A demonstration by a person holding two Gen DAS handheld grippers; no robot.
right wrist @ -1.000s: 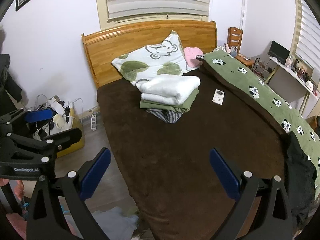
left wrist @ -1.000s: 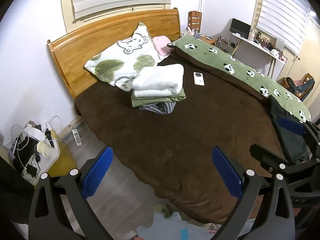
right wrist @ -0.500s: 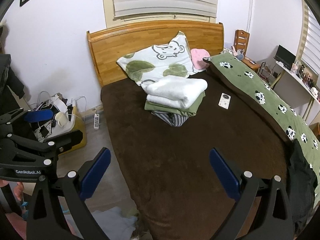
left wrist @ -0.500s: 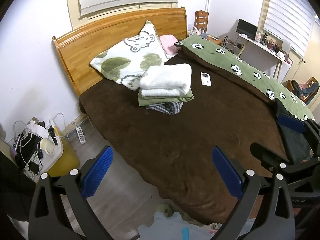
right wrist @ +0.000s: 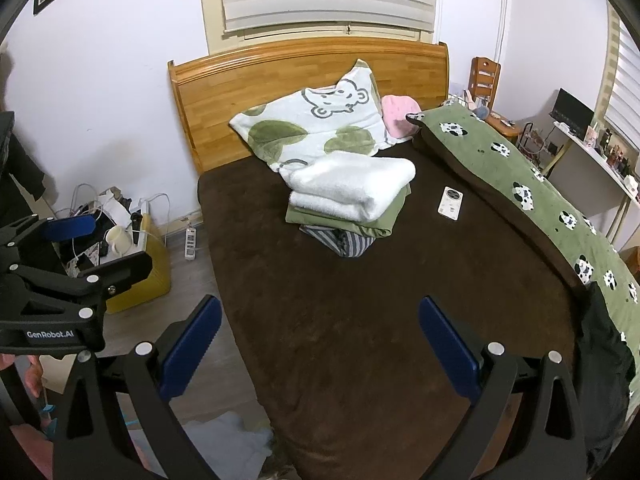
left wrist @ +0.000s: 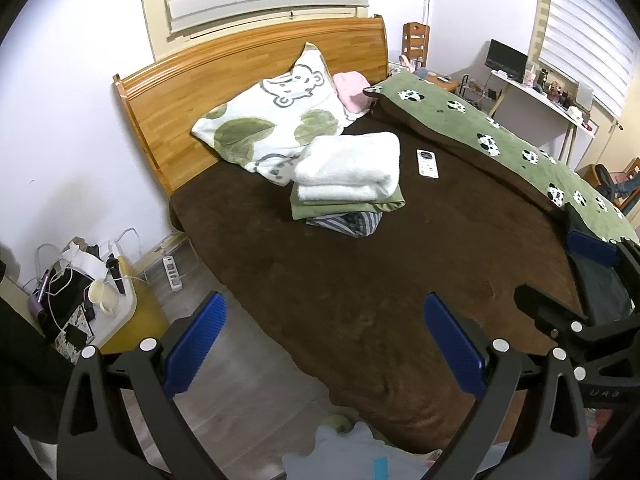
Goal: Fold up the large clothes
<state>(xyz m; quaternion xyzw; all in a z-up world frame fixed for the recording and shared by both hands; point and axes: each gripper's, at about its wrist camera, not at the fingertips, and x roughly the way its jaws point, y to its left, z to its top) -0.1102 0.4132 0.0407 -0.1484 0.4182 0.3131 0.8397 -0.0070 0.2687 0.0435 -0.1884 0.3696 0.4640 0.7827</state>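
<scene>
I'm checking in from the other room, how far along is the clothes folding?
Done: a folded stack sits on the bed. In hand: nothing; the left gripper and right gripper are open and empty. Left: a dark garment at the bed's right edge and pale cloth on the floor.

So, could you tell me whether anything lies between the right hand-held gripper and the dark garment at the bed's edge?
Nothing visible does: only bare brown bedspread separates the right hand-held gripper from the dark garment. The folded stack and the remote lie farther up the bed.
</scene>
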